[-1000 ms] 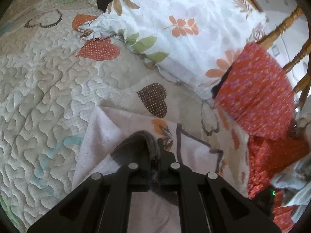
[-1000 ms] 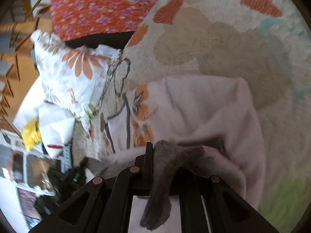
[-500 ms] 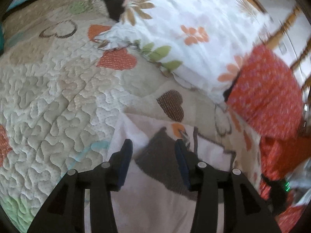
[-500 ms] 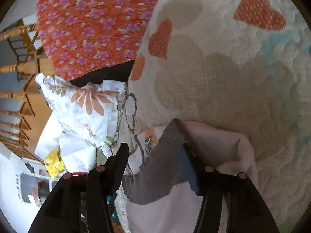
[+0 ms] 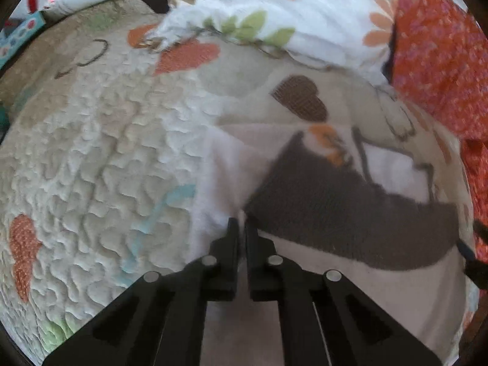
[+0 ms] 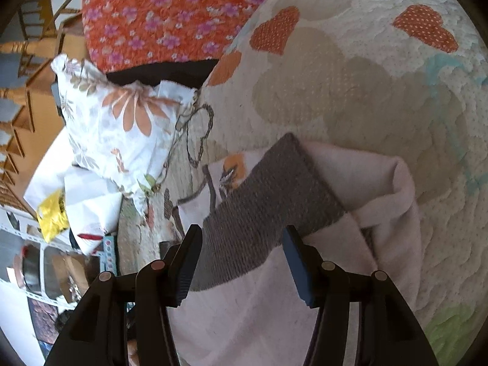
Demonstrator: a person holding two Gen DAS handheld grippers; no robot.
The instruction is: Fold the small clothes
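Observation:
A small pale pink garment [image 5: 360,289] with a grey ribbed band [image 5: 335,213] lies folded on the quilted bedspread [image 5: 100,158]. An orange print shows near its far edge. My left gripper [image 5: 238,225] is shut with nothing visibly between its tips, hovering at the garment's left edge beside the band's end. In the right wrist view the garment [image 6: 244,314] lies below my right gripper [image 6: 242,241], which is open, its jaws either side of the grey band [image 6: 268,210] without holding it.
A white floral pillow [image 5: 274,9] and an orange floral cushion [image 5: 439,61] lie at the far side of the bed. A wooden chair [image 6: 27,52] and cluttered shelves [image 6: 45,262] stand beyond the bed edge.
Both grippers let go of the grey band one second ago and it dropped flat on the garment. The left gripper has since shut again and drawn back; the right stays open.

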